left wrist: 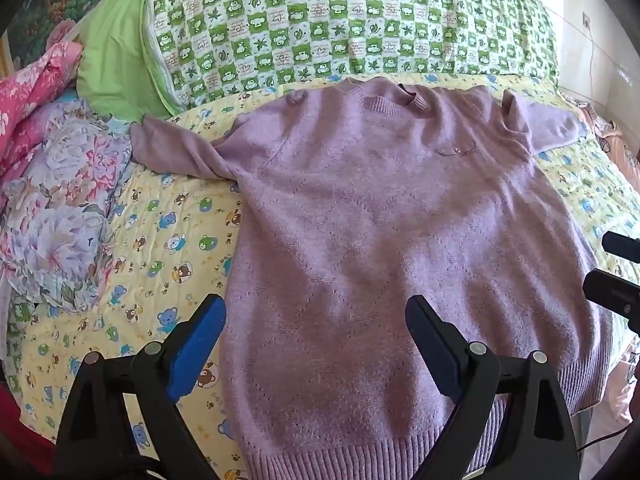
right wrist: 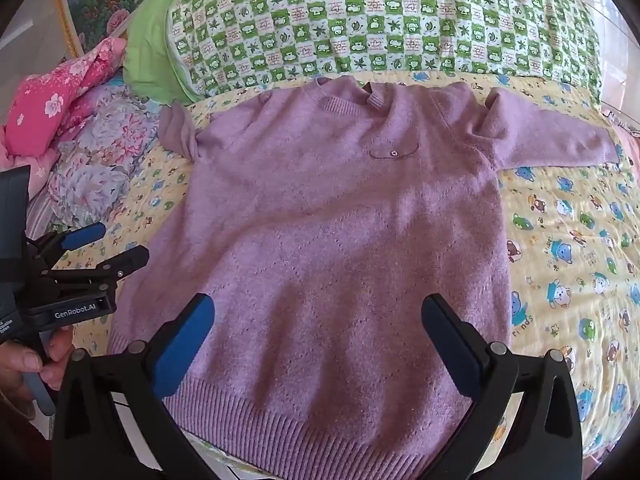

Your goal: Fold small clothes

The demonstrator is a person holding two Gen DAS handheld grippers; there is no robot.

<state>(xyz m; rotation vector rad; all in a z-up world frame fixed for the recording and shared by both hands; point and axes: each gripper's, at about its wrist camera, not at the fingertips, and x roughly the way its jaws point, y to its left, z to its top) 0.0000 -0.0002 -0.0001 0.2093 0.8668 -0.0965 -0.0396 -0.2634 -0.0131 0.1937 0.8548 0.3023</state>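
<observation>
A lilac knit sweater (left wrist: 380, 220) lies flat and face up on the bed, neck away from me, both sleeves spread out; it also shows in the right wrist view (right wrist: 340, 220). My left gripper (left wrist: 316, 308) is open and empty above the sweater's lower left body, near the ribbed hem (left wrist: 340, 452). It also shows from the side in the right wrist view (right wrist: 120, 246), open by the sweater's left edge. My right gripper (right wrist: 318, 308) is open and empty above the lower middle of the sweater; its fingers (left wrist: 616, 276) show at the right edge of the left wrist view.
The bed has a yellow bear-print sheet (right wrist: 568, 248). A green checked pillow (right wrist: 380, 28) lies just beyond the sweater's neck. Floral and pink bedding (left wrist: 60, 168) is piled at the left. The bed's near edge runs just under the hem.
</observation>
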